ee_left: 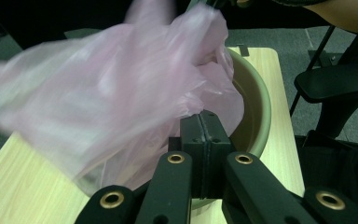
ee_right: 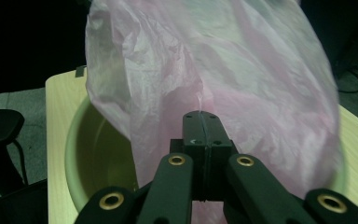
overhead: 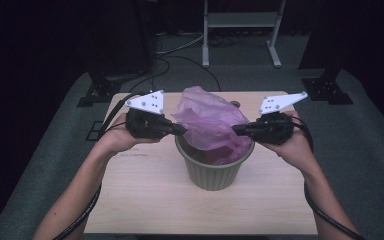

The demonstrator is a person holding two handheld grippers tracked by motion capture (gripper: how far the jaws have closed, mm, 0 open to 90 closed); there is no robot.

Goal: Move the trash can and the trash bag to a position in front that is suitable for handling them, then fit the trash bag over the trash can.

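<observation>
Tabletop bin: pink bag pinched by both jaws.

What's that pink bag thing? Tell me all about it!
The pink bag is thin, crinkly, see-through plastic, puffed up and rumpled. Its lower part hangs inside the green bucket on the wooden table, and its top billows above the rim. The left hand-held gripper and the right hand-held gripper each pinch one side of it, jaws closed.
</observation>
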